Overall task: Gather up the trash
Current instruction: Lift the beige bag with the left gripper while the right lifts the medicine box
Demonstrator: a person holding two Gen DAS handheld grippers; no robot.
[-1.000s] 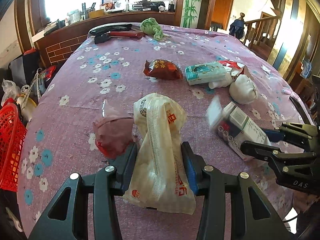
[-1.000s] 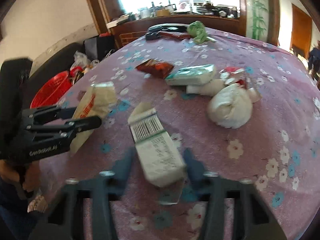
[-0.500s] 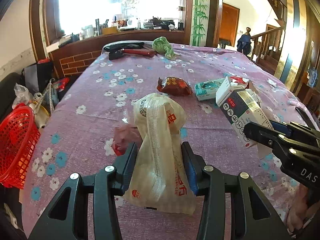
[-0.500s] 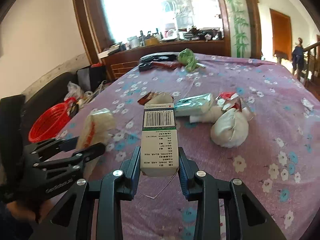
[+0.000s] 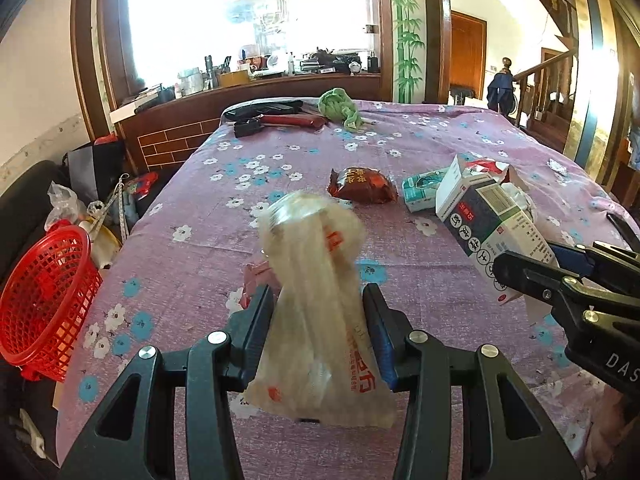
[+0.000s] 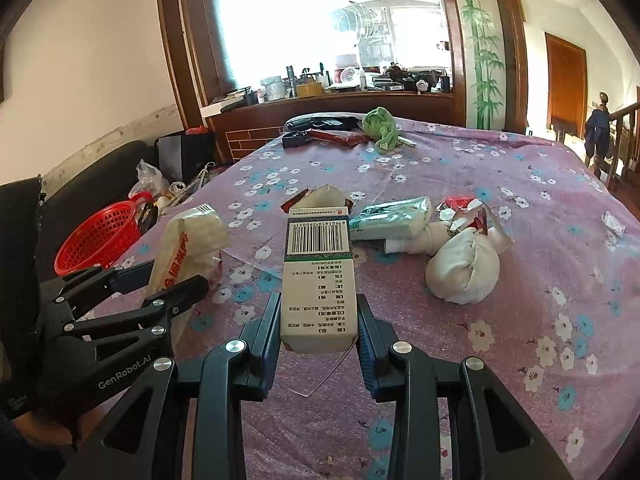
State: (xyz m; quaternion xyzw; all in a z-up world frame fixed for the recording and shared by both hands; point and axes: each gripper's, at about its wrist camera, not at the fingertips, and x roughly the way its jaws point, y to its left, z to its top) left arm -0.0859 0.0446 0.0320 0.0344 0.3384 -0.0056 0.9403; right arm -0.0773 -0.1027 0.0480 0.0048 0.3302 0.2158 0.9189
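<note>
My left gripper is shut on a whitish plastic bag with red print, held upright above the purple flowered tablecloth. My right gripper is shut on a white and green medicine carton with its top flap open. Each view shows the other gripper too: the carton at right in the left wrist view, the bag at left in the right wrist view. A red mesh basket stands off the table's left side. A pink wrapper lies behind the bag.
On the cloth lie a dark red snack packet, a teal tissue pack, a white wad, torn red-and-white wrappers and a green cloth near black and red tools. Bags clutter the floor at left.
Both grippers tilted upward, so the far room came into view. The right gripper lifted the carton off the cloth and stood it upright; the bag stays gripped in the left.
</note>
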